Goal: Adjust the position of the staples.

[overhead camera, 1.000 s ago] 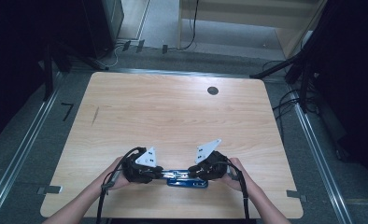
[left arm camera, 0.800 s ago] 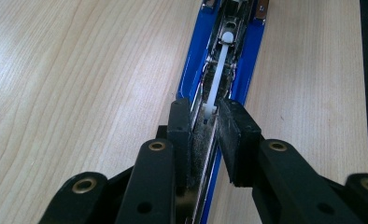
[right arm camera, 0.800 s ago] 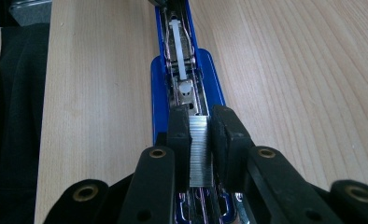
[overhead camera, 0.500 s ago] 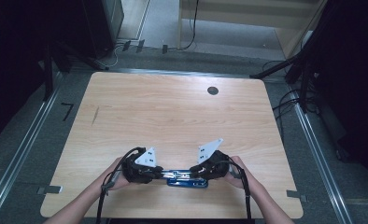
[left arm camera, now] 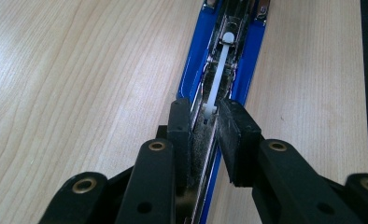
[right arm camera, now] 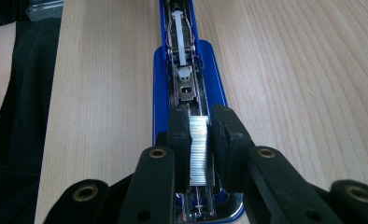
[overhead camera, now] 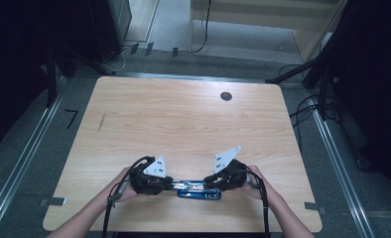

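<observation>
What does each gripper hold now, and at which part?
The right gripper holds a strip of staples by its two long sides, over the open blue stapler. The left gripper clamps the stapler's metal magazine rail.

Stapler (overhead camera: pixel 199 189) on table's (overhead camera: pixel 183 124) near edge, between left tongs (overhead camera: pixel 167 184) and right tongs (overhead camera: pixel 209 181)
</observation>
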Tool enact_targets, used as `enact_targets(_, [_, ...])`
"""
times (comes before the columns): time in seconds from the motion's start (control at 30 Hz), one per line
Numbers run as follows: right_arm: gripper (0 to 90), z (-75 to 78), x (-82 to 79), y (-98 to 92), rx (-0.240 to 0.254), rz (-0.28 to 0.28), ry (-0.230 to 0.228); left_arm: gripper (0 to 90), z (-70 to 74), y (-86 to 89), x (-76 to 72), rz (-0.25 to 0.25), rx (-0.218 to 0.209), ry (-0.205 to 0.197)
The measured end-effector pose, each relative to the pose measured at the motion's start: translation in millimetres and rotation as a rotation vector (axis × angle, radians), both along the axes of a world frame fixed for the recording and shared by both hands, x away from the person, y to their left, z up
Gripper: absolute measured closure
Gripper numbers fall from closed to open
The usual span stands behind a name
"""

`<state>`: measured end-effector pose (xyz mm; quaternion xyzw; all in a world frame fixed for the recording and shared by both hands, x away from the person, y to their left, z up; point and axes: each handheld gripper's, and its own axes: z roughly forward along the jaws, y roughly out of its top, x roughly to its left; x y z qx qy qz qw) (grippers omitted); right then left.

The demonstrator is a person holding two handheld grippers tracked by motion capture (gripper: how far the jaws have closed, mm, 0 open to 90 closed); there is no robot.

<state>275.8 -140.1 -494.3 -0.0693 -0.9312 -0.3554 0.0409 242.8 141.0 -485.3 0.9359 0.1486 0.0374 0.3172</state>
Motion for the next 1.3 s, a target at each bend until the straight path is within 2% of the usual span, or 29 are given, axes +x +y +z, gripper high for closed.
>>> enact_targets(0.57, [79.1,-0.5,0.8,-8.4,0.004,-0.005,0.011,75.5,-0.1,-0.8,0.6,-0.003,-0.002,0.005])
enact_targets(0.8, [79.1,0.6,-0.2,-11.5,0.022,-0.005,0.007,75.5,0.1,-2.2,1.8,-0.012,0.002,0.005])
enact_targets(1.3, [78.6,-1.3,-0.8,-12.7,0.012,0.001,0.014,75.5,0.1,-2.2,1.6,-0.011,0.002,0.003])
